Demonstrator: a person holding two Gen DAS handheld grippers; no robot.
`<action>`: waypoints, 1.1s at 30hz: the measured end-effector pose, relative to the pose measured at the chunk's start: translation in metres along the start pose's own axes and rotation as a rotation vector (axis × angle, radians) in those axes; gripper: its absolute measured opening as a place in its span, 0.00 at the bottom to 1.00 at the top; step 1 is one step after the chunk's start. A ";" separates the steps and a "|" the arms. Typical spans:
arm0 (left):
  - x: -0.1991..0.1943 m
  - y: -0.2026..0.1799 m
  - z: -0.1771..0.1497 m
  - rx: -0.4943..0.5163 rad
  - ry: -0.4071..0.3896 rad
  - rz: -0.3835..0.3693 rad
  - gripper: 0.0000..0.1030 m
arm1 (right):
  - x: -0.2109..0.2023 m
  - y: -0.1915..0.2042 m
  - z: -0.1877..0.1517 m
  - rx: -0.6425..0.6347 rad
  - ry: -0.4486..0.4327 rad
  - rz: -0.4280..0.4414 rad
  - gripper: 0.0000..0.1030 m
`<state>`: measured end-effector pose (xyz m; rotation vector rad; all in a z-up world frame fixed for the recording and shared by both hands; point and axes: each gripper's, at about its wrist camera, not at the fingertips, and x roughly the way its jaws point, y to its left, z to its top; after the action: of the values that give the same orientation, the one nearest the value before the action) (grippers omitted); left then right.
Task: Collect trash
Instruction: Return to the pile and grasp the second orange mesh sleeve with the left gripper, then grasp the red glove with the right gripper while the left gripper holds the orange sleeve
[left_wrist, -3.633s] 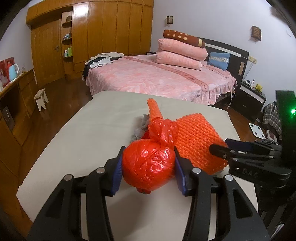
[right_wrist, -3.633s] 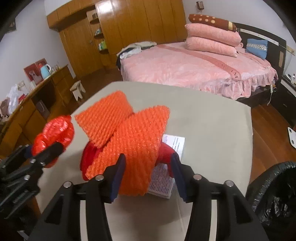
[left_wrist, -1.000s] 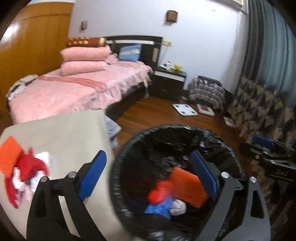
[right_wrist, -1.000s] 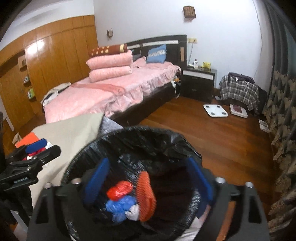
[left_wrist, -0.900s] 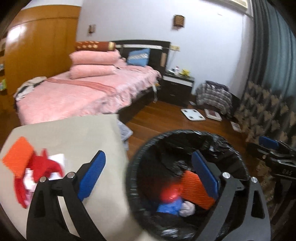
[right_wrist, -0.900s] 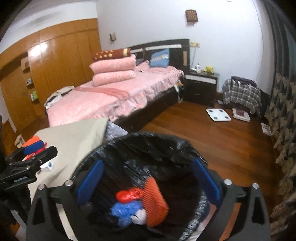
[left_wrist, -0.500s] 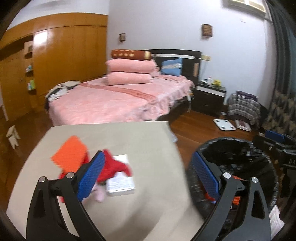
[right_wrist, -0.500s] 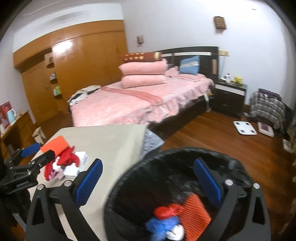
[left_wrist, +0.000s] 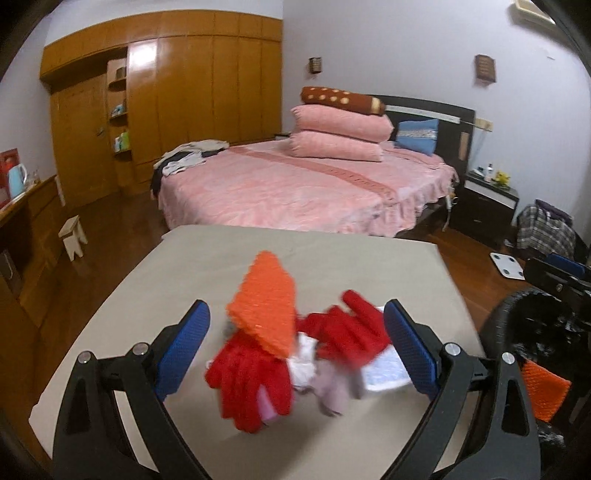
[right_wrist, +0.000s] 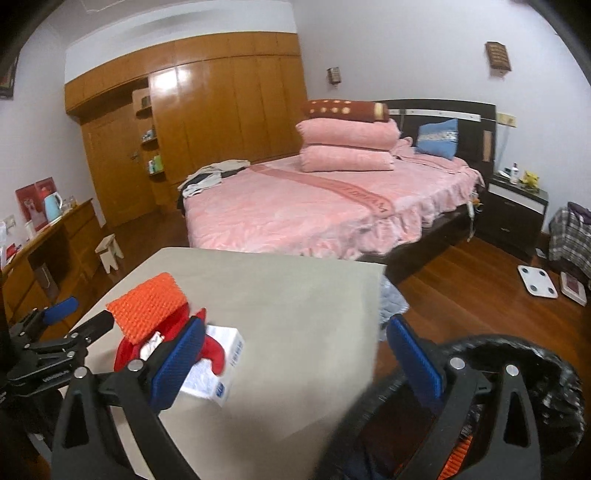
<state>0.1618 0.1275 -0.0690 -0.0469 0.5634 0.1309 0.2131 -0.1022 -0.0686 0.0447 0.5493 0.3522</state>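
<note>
A trash pile lies on the beige table (left_wrist: 258, 251): an orange foam net sheet (left_wrist: 266, 299), red plastic bags (left_wrist: 255, 373), a white printed box (left_wrist: 384, 373) and pale paper scraps. My left gripper (left_wrist: 295, 350) is open and empty, its jaws wide on either side of the pile, just short of it. My right gripper (right_wrist: 295, 362) is open and empty, over the table's right edge and the black-lined trash bin (right_wrist: 546, 365). The pile shows in the right wrist view too, with the orange sheet (right_wrist: 147, 306) and box (right_wrist: 218, 365). The bin holds an orange sheet (left_wrist: 543, 391).
A pink bed (left_wrist: 303, 184) stands beyond the table, with a nightstand (left_wrist: 487, 206) and a white scale (left_wrist: 508, 264) on the wood floor at right. A wardrobe (left_wrist: 184, 96), a small stool (left_wrist: 74, 236) and a sideboard are at left.
Both grippers have swung left from over the bin back toward the table. The left one now faces the remaining pile closely. The red bag and an orange sheet lie in the bin.
</note>
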 end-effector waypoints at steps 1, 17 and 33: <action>0.006 0.005 0.001 -0.005 0.009 0.006 0.86 | 0.008 0.006 0.001 -0.009 0.005 0.004 0.94; 0.077 0.034 -0.004 -0.043 0.124 -0.023 0.65 | 0.068 0.039 -0.002 -0.056 0.077 0.025 0.94; 0.057 0.040 -0.007 -0.111 0.089 -0.073 0.11 | 0.077 0.061 -0.013 -0.065 0.107 0.089 0.93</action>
<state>0.2004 0.1734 -0.1061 -0.1820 0.6426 0.0895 0.2482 -0.0195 -0.1103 -0.0122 0.6423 0.4604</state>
